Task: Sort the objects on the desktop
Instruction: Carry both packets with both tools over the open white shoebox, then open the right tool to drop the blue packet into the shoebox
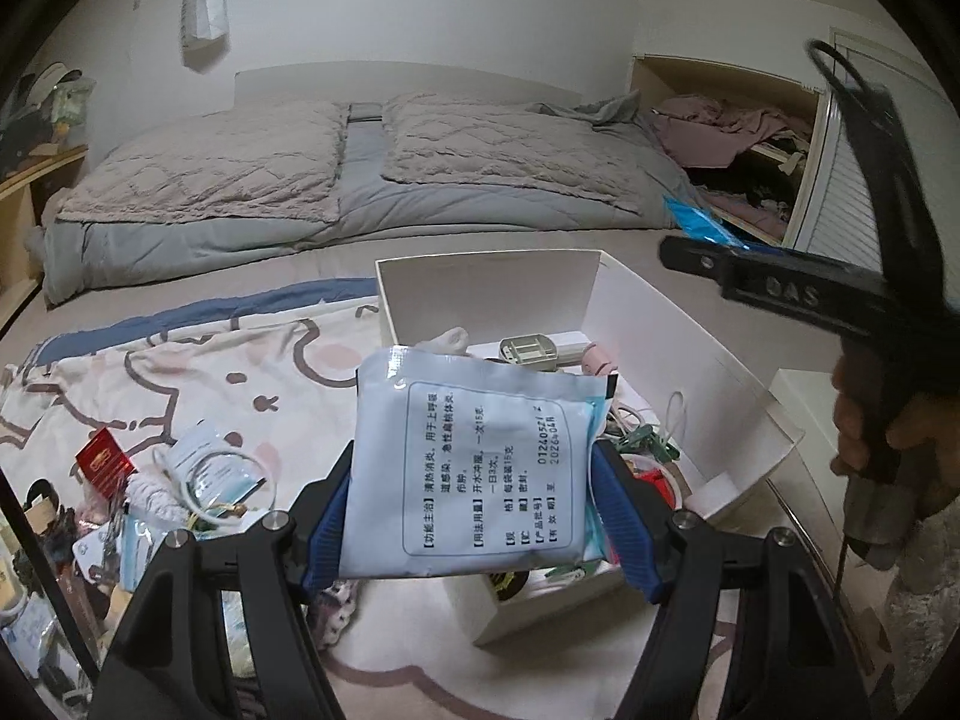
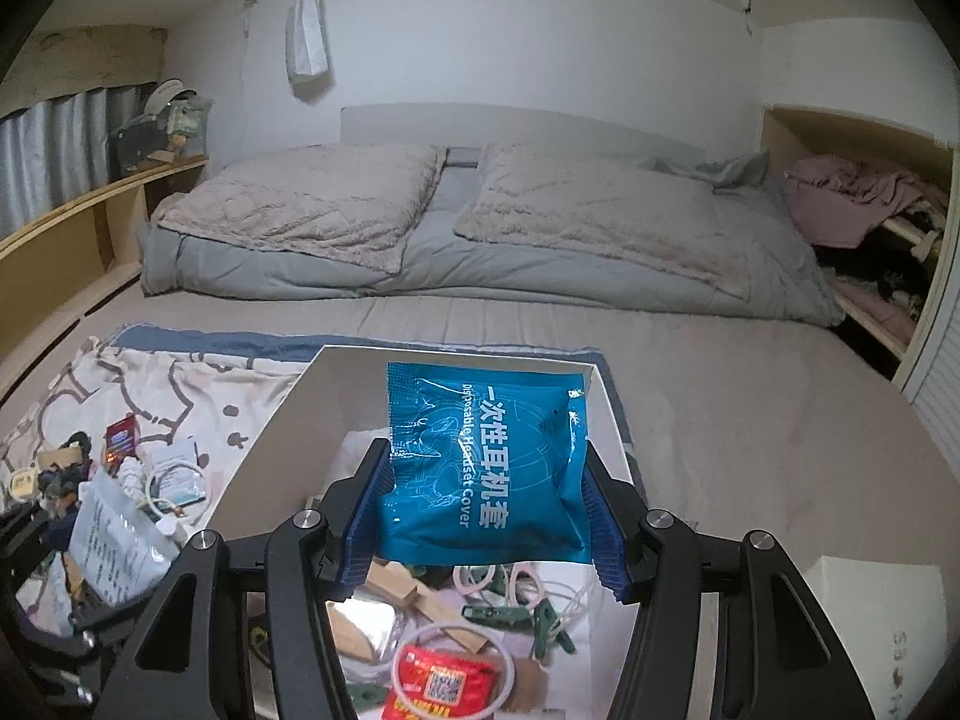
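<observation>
Two-handed sorting on a bed, with the white box [image 2: 300, 396] as landmark. The left gripper [image 1: 474, 510] pinches a pale medicine sachet [image 1: 474, 456] by its side edges and holds it above the near left corner of the box. The right gripper [image 2: 486, 510] likewise clamps a blue headset-cover packet [image 2: 480, 462] between its ribbed pads [image 2: 603, 522], directly over the open box. Inside the box lie green clips [image 2: 510, 615], wooden blocks [image 2: 396, 594] and a red packet [image 2: 438, 684]. Left of the box, unsorted clutter [image 1: 180, 480] lies on a patterned blanket [image 1: 228, 378]. The step in hand appears to be carrying both packets to the box. The next move likely calls for lowering each within the box walls, then spreading the jaws to drop it.
</observation>
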`<state>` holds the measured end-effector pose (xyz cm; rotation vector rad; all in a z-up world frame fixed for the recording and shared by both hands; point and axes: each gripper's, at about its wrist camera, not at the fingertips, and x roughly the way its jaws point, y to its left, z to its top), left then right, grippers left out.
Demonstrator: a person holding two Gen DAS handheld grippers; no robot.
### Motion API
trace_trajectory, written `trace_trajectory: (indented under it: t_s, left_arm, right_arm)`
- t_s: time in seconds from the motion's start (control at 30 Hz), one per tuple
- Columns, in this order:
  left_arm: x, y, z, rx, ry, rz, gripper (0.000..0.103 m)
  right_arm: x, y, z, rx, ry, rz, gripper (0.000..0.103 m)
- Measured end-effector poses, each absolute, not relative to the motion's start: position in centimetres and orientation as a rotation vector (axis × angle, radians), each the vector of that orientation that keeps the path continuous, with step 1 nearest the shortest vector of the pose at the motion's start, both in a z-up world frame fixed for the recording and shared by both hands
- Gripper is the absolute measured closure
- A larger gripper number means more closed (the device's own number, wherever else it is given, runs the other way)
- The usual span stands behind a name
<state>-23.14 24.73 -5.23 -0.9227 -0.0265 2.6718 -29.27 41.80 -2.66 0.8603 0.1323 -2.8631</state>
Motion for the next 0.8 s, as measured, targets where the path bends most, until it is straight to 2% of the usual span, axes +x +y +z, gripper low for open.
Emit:
trace_trajectory:
  t_s: [0.4,0.67,0.8]
  left_arm:
    - [-24.3,27.0,-7.2,-0.982,-0.061,2.618,0.03]
    - [-25.2,27.0,-7.3,-0.973,-0.063,2.624,0.03]
    - [-25.5,26.9,-7.5,-0.981,-0.059,2.63,0.03]
  right_arm:
    - [-37.3,41.4,-4.3,1.121,0.033,-2.749,0.044]
    - [-41.1,41.2,-7.3,1.286,0.062,-2.702,0.044]
    - [-42.1,41.9,-7.7,1.301,-0.042,-2.692,0.04]
